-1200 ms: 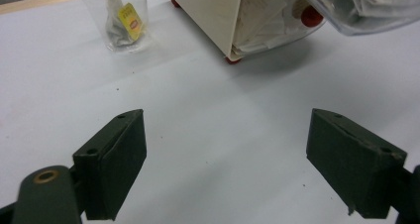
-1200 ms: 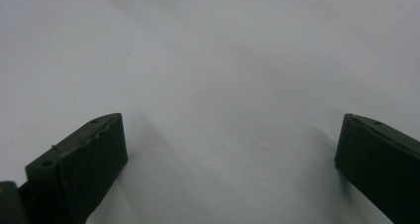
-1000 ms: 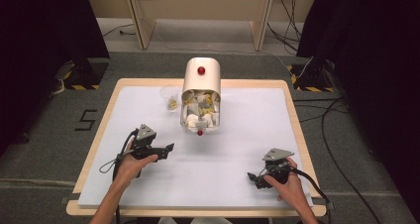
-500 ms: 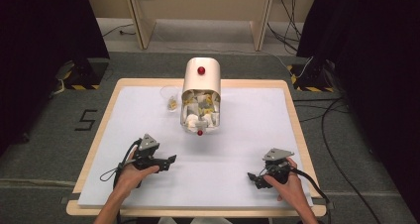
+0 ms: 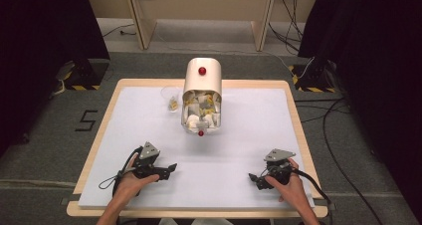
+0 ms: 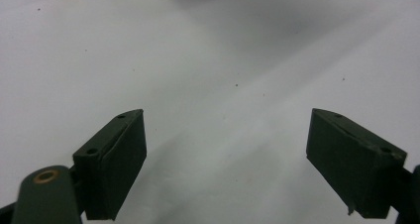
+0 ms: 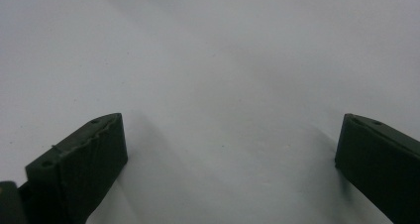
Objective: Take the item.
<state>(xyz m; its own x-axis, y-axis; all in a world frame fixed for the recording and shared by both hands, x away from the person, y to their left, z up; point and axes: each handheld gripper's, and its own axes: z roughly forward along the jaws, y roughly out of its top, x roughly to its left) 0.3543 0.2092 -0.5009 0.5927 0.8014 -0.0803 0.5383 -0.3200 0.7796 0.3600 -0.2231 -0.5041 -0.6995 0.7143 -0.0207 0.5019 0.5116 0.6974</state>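
Left gripper (image 5: 171, 168) pulled nearer table (image 5: 239, 195) front edge; right gripper (image 5: 253, 178) unmoved.

— What sits on the table (image 5: 249, 130)?

— A white sheet covers most of its wooden top. Toward the far middle stands a cream dispenser (image 5: 201, 93) with a red knob on its rounded top and another red knob at its near end; white and yellow pieces show through its clear front.

— Anything beside it?

— A clear cup (image 5: 171, 98) stands just to its left, with a few yellow bits inside.

— And the grippers?

— The left gripper (image 5: 168, 169) rests on the near left of the sheet, jaws pointing right. The right gripper (image 5: 255, 179) rests on the near right, jaws pointing left. Both are well apart from the dispenser, each held by a hand.
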